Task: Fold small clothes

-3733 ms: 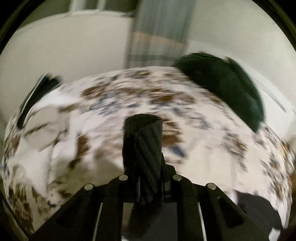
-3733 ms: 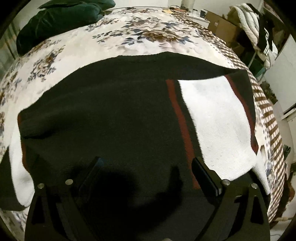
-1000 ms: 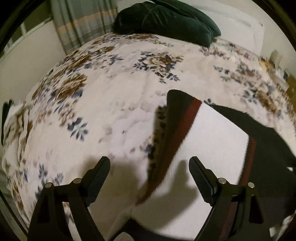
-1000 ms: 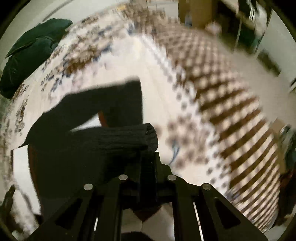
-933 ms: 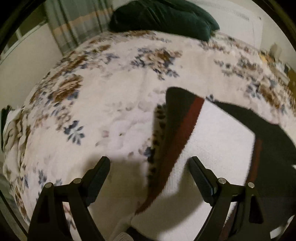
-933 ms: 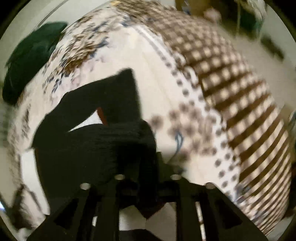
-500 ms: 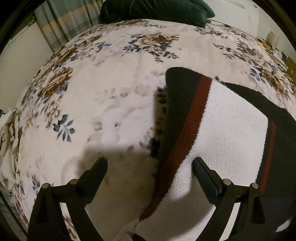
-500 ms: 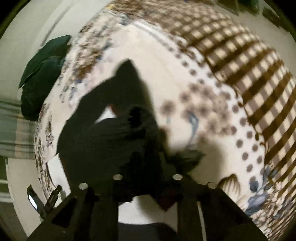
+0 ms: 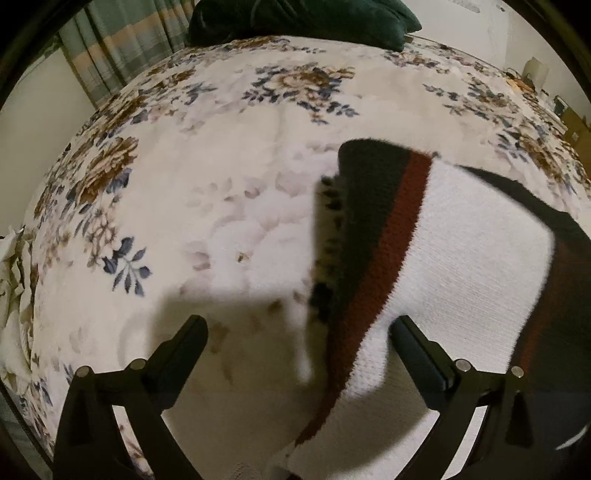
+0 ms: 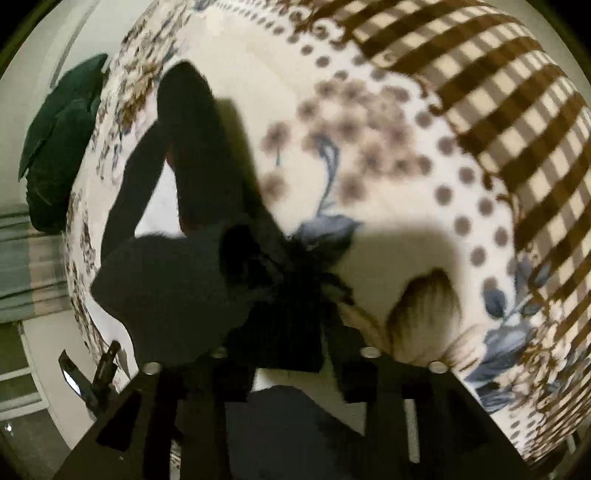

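A floral blanket [image 9: 221, 206] covers the bed, with a green pillow [image 9: 303, 18] at its head and a curtain [image 9: 122, 48] beyond. The sweater [image 9: 461, 258], black with red stripes and a white panel, lies on the blanket's right part. The left gripper [image 9: 297, 336] hangs spread and empty over the sweater's near edge. The right gripper [image 10: 280, 332] is clenched on a dark sleeve [image 10: 177, 280], lifted off the blanket. The step looks like folding that sleeve inward; next it should be carried across the body, laid flat and released.
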Demonstrator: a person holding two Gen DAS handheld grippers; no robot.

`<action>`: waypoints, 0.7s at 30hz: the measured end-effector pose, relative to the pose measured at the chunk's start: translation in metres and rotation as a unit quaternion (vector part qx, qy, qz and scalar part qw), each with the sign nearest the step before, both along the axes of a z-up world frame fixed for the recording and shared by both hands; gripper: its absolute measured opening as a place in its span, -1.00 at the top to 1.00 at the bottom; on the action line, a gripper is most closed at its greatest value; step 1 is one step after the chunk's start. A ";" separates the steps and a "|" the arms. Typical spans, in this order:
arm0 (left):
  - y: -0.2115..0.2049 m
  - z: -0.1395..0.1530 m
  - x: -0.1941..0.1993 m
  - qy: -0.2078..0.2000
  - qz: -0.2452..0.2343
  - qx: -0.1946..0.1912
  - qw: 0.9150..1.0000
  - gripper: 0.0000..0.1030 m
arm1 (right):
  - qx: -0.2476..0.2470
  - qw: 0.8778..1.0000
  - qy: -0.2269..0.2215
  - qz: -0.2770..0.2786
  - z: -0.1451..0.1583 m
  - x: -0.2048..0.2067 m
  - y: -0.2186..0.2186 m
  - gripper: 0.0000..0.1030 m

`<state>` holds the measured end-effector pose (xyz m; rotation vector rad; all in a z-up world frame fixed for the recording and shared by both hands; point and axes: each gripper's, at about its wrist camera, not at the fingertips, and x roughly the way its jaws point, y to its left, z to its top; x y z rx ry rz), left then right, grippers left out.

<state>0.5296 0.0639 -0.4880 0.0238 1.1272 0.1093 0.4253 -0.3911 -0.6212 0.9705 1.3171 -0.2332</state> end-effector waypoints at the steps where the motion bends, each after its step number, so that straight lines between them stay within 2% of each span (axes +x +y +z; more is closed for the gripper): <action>1: -0.001 0.005 -0.003 -0.005 -0.002 -0.003 1.000 -1.00 | 0.001 1.000 -0.009 -0.005 0.001 -0.002 -0.001 0.08; 3: -0.005 0.012 -0.007 -0.014 -0.008 -0.005 1.000 -1.00 | 0.012 0.999 -0.034 -0.017 0.002 -0.007 0.000 0.08; 4: -0.007 0.014 -0.008 -0.016 -0.009 -0.005 1.000 -1.00 | 0.017 0.999 -0.045 -0.021 0.001 -0.008 0.000 0.19; 6: -0.009 0.013 -0.008 -0.016 -0.011 0.000 1.000 -1.00 | 0.000 0.998 -0.052 -0.030 0.003 -0.007 0.004 0.62; 7: -0.009 0.010 -0.007 -0.013 -0.011 0.004 1.000 -1.00 | -0.004 0.998 -0.054 -0.032 0.006 -0.005 0.004 0.71; 10: -0.001 -0.001 0.001 -0.007 -0.010 0.028 1.000 -1.00 | 0.028 0.994 -0.089 -0.054 0.028 -0.005 0.009 0.77; 14: 0.012 -0.013 0.014 0.001 -0.020 0.053 0.998 -1.00 | 0.054 0.990 -0.119 -0.045 0.054 -0.006 0.016 0.77; 16: 0.023 -0.019 0.017 0.011 -0.013 0.039 0.999 -1.00 | 0.051 0.993 -0.106 -0.031 0.052 0.000 0.017 0.77; 18: 0.025 -0.019 0.015 0.012 -0.011 0.039 0.999 -1.00 | 0.021 0.997 -0.076 0.004 0.036 0.013 0.020 0.75; 19: 0.025 -0.018 0.013 0.012 -0.009 0.039 0.999 -1.00 | 0.004 0.998 -0.061 0.024 0.027 0.017 0.021 0.62; 21: 0.026 -0.015 0.011 0.014 0.000 0.034 0.999 -1.00 | -0.054 0.997 -0.010 0.054 0.010 0.023 0.023 0.58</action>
